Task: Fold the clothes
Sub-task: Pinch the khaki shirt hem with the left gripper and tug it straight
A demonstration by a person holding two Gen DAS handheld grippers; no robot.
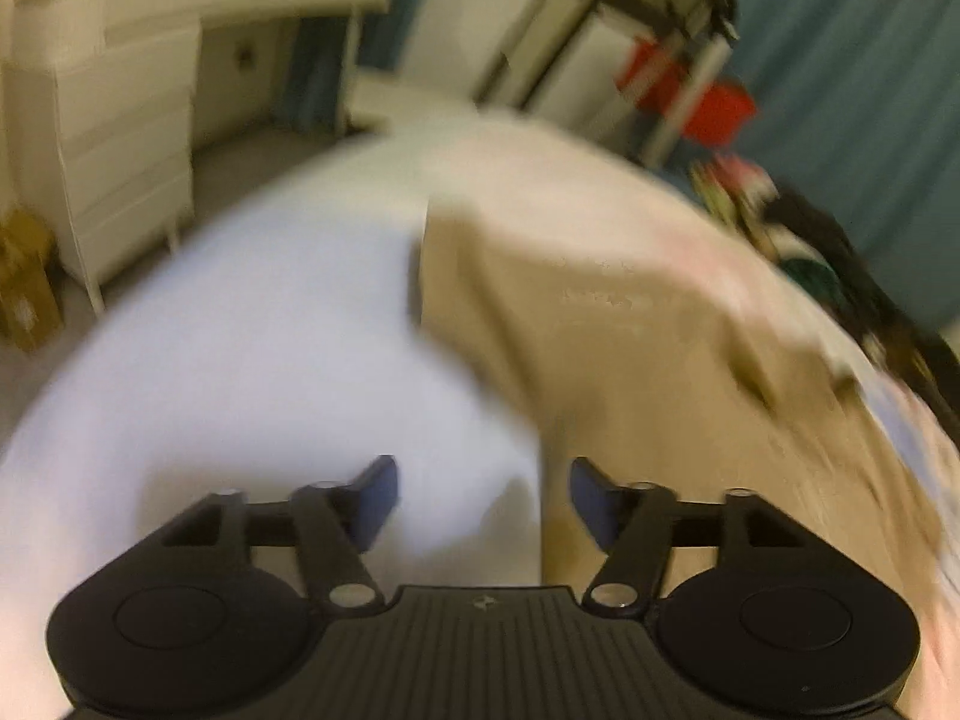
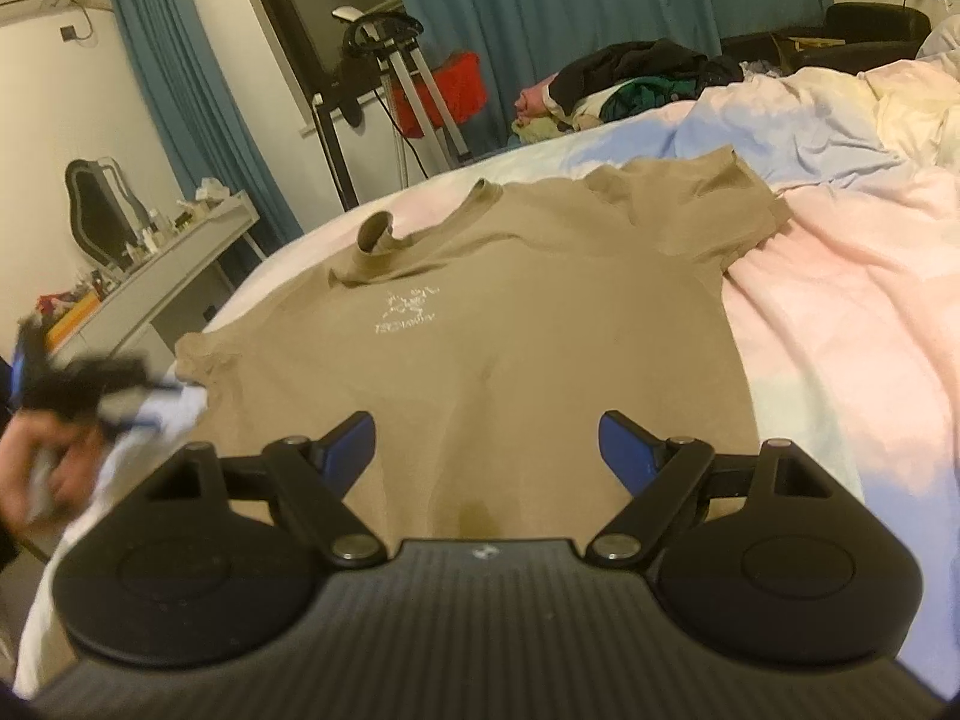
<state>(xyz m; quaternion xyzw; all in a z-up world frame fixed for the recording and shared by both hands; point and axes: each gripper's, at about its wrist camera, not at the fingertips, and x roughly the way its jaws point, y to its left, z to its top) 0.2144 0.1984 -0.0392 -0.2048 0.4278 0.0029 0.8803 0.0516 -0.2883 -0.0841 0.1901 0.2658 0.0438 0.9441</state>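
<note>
While the tan T-shirt (image 2: 528, 324) lies spread face-up on the bed (image 2: 840, 312), its white chest print (image 2: 408, 312) reads toward the collar (image 2: 420, 222), which points away from you, and both short sleeves are laid out to the sides. Your right gripper (image 2: 486, 450) hovers over the shirt's near hem with its blue-padded jaws released and wide apart, nothing between them. Your left gripper (image 1: 483, 498) also has its jaws parted and grasping nothing; it sits above the bed just beside the shirt's left edge, in a heavily blurred view. From the right wrist view, the left gripper appears as a dark smear at the left margin, with your hand (image 2: 36, 468) below it. Under the shirt, a pastel pink, blue and white duvet covers the bed. A heap of dark and coloured clothes (image 2: 636, 78) rests at the bed's far side, well apart from the shirt. Teal curtains (image 2: 540, 12) hang behind.
</note>
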